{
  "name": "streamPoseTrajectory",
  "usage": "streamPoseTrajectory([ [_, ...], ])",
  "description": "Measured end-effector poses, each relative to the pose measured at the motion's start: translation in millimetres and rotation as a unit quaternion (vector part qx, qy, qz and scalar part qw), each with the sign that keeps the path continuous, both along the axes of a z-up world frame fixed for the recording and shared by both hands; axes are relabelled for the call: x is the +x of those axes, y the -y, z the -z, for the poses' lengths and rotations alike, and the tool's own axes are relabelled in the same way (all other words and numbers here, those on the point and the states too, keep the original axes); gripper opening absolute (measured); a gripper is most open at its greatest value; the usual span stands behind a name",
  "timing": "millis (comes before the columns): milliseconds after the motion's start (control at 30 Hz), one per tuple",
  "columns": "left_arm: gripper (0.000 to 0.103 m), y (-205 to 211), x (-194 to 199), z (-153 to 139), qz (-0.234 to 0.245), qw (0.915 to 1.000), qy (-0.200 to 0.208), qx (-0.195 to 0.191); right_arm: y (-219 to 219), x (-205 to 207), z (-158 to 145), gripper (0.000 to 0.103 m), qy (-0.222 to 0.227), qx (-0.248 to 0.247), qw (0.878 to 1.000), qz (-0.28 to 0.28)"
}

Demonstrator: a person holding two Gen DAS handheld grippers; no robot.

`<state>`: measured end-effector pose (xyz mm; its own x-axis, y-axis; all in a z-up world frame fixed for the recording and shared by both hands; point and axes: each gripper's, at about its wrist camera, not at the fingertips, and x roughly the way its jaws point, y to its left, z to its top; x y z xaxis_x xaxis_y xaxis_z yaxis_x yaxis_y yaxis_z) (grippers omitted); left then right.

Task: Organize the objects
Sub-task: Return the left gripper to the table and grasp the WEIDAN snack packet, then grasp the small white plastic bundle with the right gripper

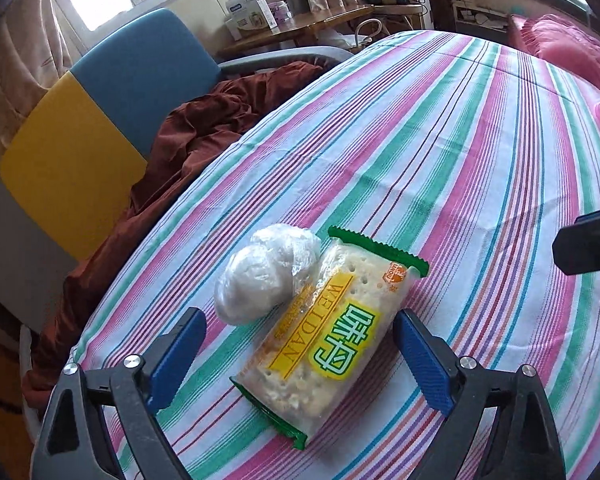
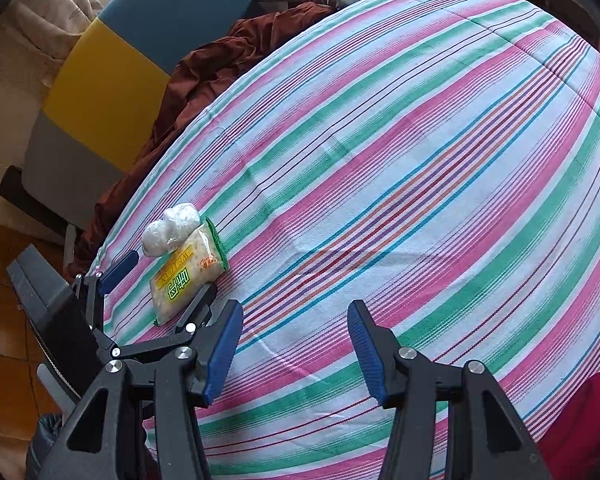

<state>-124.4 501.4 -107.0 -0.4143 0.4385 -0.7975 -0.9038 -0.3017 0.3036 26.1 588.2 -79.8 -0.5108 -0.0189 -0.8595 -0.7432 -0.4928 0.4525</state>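
Cracker packet (image 1: 332, 332) lying on the striped sheet (image 1: 460, 152), a plastic-wrapped white bundle (image 1: 266, 276) touching its far-left side. Left gripper (image 1: 300, 356) spread wide, straddling the packet (not pinching it). Right gripper (image 2: 296, 350) open, empty, right of the packet.

On the bed covered by the pink, green and white striped sheet (image 1: 440, 152) we find the clear cracker packet with green crimped ends (image 1: 328, 336) lying flat near the bed's left edge. The white lump wrapped in clear plastic film (image 1: 264, 276) lies touching the packet's left side. Our left claw (image 1: 300, 356) straddles the near end of the packet, one finger on each side. Our right claw (image 2: 296, 350) hangs over bare sheet, right of the packet. Beyond the left edge, the crumpled rust-brown cloth (image 1: 204, 136) lies against the blue and yellow padded chair (image 1: 112, 108).
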Motion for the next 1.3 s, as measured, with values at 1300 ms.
streamPoseTrajectory([
  [1300, 0.047, 158, 118, 7, -0.217, 0.9642, 0.058, 0.141, 26, -67, -21, 0.055, -0.009, 0.050, 0.994, -0.099],
])
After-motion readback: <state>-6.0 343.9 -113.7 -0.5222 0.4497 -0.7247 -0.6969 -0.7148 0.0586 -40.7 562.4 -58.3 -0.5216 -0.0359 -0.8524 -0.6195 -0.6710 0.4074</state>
